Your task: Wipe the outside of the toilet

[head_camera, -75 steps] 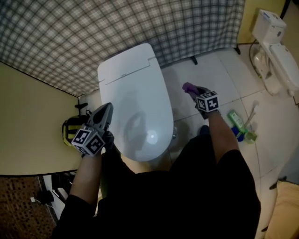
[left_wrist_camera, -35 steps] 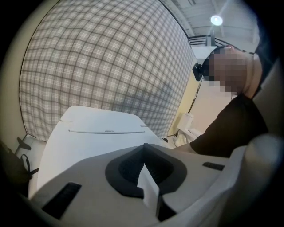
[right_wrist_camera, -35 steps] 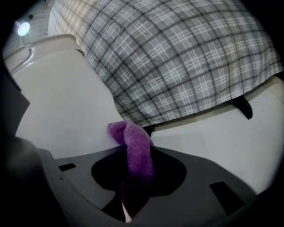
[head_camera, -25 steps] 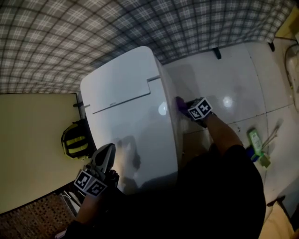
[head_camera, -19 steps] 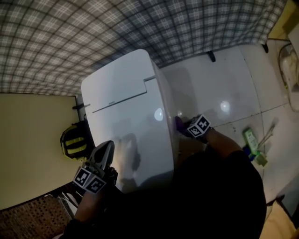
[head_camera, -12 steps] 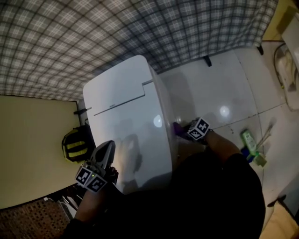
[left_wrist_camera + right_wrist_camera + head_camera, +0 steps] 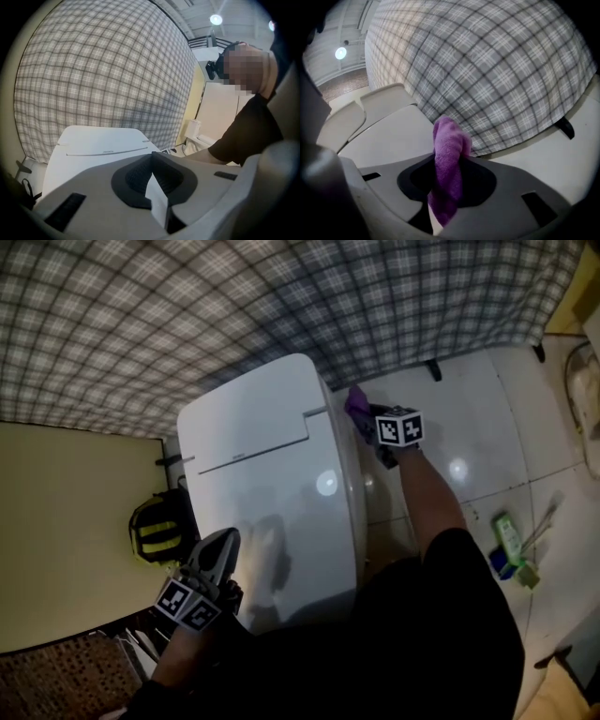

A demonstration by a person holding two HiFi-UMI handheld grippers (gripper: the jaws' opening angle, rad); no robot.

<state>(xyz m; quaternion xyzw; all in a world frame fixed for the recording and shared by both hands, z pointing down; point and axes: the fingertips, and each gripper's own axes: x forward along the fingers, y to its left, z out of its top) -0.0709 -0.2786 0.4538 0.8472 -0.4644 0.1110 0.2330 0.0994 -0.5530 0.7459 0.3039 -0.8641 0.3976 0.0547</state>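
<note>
The white toilet (image 7: pixel 262 474), lid down, stands with its back to a plaid curtain (image 7: pixel 234 306). The right gripper (image 7: pixel 367 416) has its jaws clamped on a purple cloth (image 7: pixel 355 401), which it holds at the toilet's right side near the back. The left gripper (image 7: pixel 223 545), jaws together with nothing in them, hangs over the toilet's front left edge. A yellow-and-black bag (image 7: pixel 157 526) sits just left of the toilet. A green bottle (image 7: pixel 511 540) lies on the tiled floor (image 7: pixel 469 399), well to the toilet's right. The person's dark clothing (image 7: pixel 431 634) hides the toilet's front.
</note>
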